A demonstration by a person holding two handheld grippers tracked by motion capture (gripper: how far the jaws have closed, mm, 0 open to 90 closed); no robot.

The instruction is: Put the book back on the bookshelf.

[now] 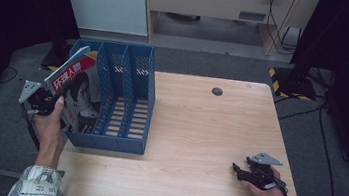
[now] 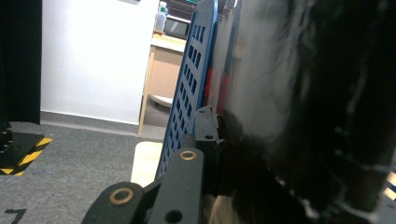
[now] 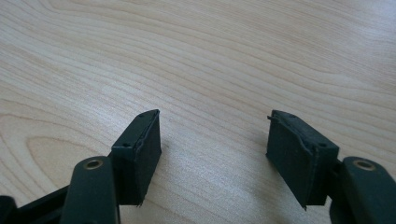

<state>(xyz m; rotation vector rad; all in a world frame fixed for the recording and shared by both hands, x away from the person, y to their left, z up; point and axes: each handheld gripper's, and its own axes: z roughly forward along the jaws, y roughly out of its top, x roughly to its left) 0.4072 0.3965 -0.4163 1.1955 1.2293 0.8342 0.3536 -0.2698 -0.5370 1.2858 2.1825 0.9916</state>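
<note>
High view: magazine (image 1: 76,93) in left tool (image 1: 45,105).

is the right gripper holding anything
No, in the right gripper view the right gripper has open jaws with nothing between them above the bare wooden table.

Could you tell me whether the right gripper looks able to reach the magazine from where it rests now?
Probably not: the right gripper rests open at the table's near right corner, while the magazine stands across it in the blue file rack.
</note>
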